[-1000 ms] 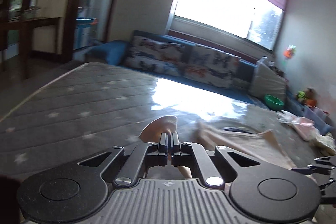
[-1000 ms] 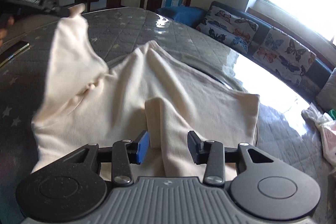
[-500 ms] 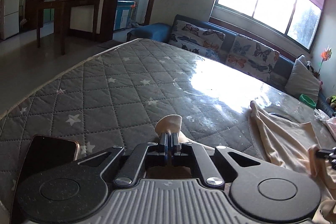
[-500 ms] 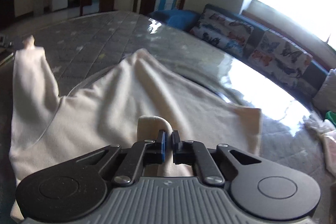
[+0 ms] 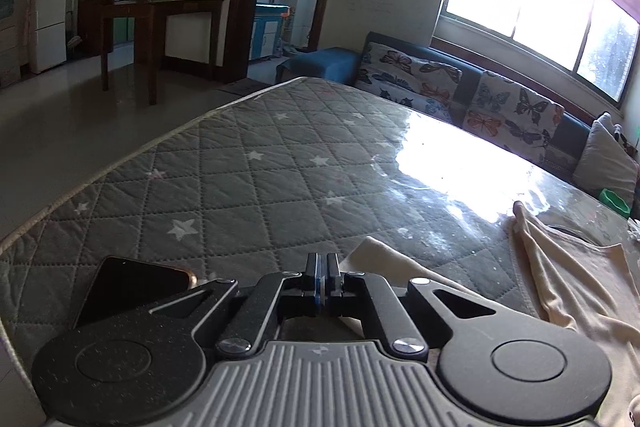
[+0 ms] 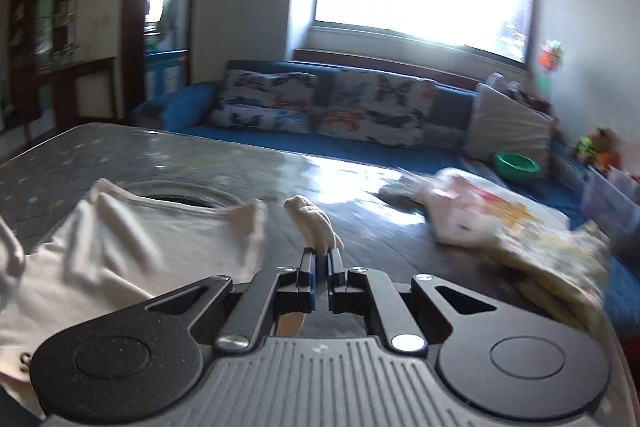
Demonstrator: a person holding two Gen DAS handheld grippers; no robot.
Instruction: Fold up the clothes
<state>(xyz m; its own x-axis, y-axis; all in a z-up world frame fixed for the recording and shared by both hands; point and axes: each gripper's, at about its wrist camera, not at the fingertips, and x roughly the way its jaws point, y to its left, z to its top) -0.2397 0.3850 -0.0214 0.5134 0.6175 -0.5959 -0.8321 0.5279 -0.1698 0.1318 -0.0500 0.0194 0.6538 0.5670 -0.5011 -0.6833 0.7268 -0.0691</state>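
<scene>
- the cream garment (image 5: pixel 560 291) lies spread on the quilted mattress (image 5: pixel 260 179), toward the window-side half of the mattress, its neckline facing the sofa (image 6: pixel 320 103).
- the left tool (image 5: pixel 321 269) has its jaws pressed together at the garment's edge; cloth shows just past the tips, so it seems pinched, though thinly.
- the right tool (image 6: pixel 319 263) is clamped on a nub of cream fabric (image 6: pixel 316 223) that pokes up above its tips.
- risk: both holds look shallow, so a quick pull could slip the cloth free and leave the fold crooked.
- risk: the phone (image 5: pixel 132 287) sits at the mattress's near corner, just beside the left tool; a sweep could knock it off.
- the printed bags (image 6: pixel 520 227) on the mattress's far side could catch a dragged sleeve.
</scene>
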